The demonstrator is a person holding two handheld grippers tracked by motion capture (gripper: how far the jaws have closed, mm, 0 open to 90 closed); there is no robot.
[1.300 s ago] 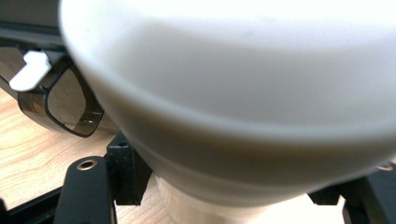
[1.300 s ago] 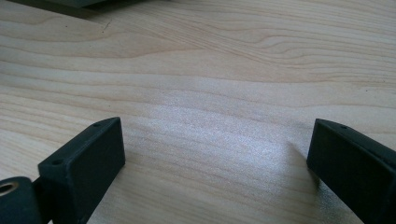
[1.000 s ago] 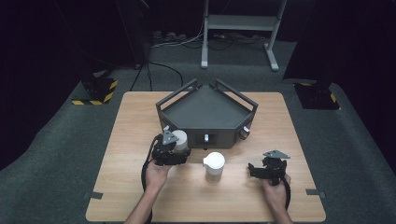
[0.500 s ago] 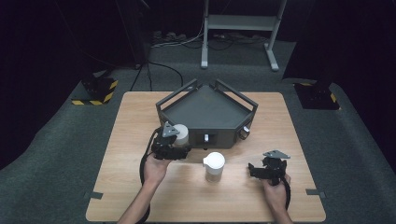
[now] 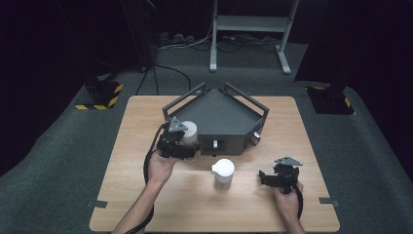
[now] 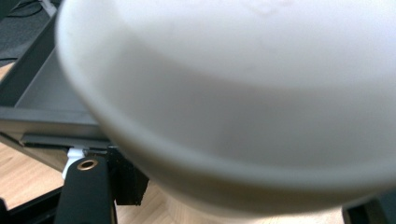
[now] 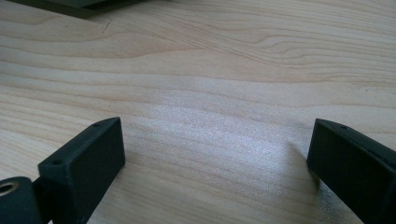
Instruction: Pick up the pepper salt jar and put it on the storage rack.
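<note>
High view — the left claw (image 5: 181,146) is clamped on a white cup (image 5: 189,132), held at the front left corner of the dark grey tray (image 5: 229,114), just above the bench (image 5: 136,131). A second white cup (image 5: 223,173), with a small lip or spout at its rim, stands on the bench in front of the tray, between the two hands. The right claw (image 5: 272,176) rests low near the bench's right front, jaws apart, nothing in them.

Left gripper view — the white cup (image 6: 243,102) sits very close and blurred; smooth, matt wall, rim flaring outward. One black jaw is visible at lower left; behind it the tray (image 6: 42,100) rail and floor.

Right gripper view — both jaws stand wide over bare wood grain of the bench (image 7: 210,70).

Judgement: the cup looks light, rigid and smooth — likely slippery. A grip across the wall below the flared rim should hold best; squeezing hard may deform or crack it.
</note>
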